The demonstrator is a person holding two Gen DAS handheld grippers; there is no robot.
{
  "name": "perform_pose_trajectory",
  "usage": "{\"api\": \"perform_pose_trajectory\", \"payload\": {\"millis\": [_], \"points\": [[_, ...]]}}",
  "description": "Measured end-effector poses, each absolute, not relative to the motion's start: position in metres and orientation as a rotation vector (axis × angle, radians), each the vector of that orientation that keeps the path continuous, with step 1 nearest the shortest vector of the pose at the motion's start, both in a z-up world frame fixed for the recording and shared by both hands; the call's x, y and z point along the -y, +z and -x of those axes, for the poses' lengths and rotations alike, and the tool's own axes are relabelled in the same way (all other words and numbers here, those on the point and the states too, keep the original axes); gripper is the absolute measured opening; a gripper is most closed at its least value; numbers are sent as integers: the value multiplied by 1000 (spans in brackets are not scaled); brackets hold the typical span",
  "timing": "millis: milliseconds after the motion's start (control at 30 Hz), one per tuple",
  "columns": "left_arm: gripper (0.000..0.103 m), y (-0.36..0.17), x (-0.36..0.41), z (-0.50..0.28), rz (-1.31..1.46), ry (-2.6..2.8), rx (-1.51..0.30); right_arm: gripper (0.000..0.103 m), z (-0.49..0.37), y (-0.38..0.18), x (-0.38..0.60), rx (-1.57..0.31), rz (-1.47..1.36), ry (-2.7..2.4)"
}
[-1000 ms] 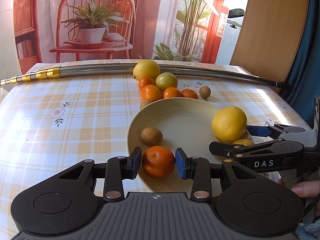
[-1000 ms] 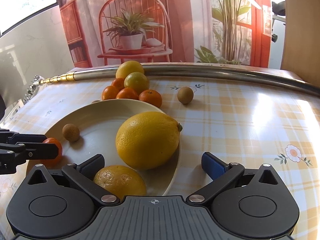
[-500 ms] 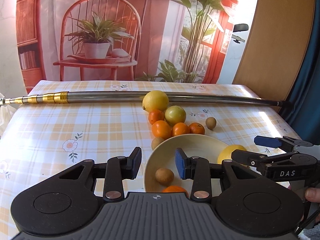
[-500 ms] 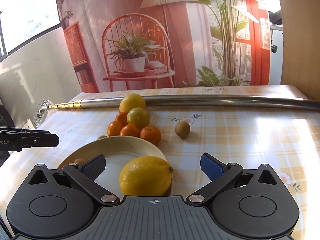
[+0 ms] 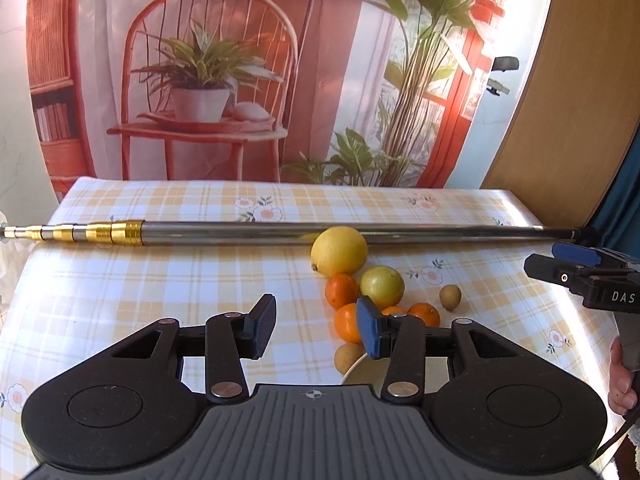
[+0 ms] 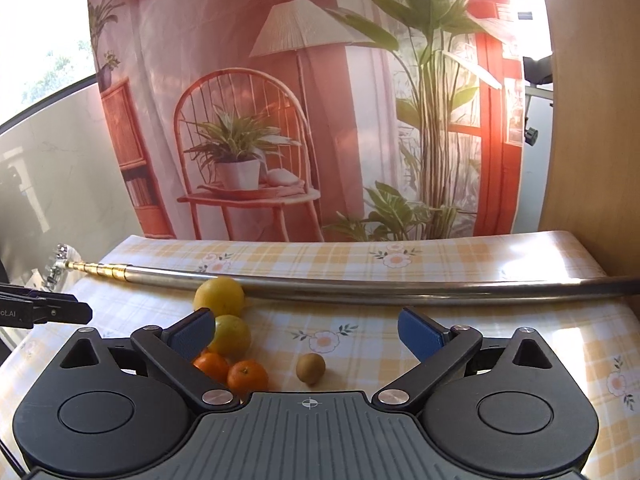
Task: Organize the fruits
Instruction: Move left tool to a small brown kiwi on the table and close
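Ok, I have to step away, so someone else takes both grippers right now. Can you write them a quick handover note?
Left gripper: open, empty, raised above the table.
Right gripper: open wide, empty, also raised.
Plate: only a sliver of its rim shows under the left gripper; its contents are out of view.
On the tablecloth in front of the metal pole: a big lemon, a yellow-green citrus, several mandarins, one small brown fruit off to the right and another by the plate rim.
Done: cannot confirm from these views.
Left: move the loose fruit to the plate.
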State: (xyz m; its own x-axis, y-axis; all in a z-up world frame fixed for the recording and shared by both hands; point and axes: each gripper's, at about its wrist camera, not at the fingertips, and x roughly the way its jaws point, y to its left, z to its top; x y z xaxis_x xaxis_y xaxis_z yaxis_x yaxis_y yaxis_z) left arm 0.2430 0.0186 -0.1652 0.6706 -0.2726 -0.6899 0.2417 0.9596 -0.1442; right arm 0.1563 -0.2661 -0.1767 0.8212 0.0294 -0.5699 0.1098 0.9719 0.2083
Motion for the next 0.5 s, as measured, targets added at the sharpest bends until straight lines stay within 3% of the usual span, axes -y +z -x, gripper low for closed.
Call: {"api": "perform_pose_trajectory", "payload": {"millis": [267, 500], "points": [[45, -208, -21, -286, 186, -302, -1019, 74, -175, -198, 273, -674, -315, -35], [41, -232, -24, -304, 344, -299, -1158, 71, -174, -206, 274, -684, -337, -28]]}}
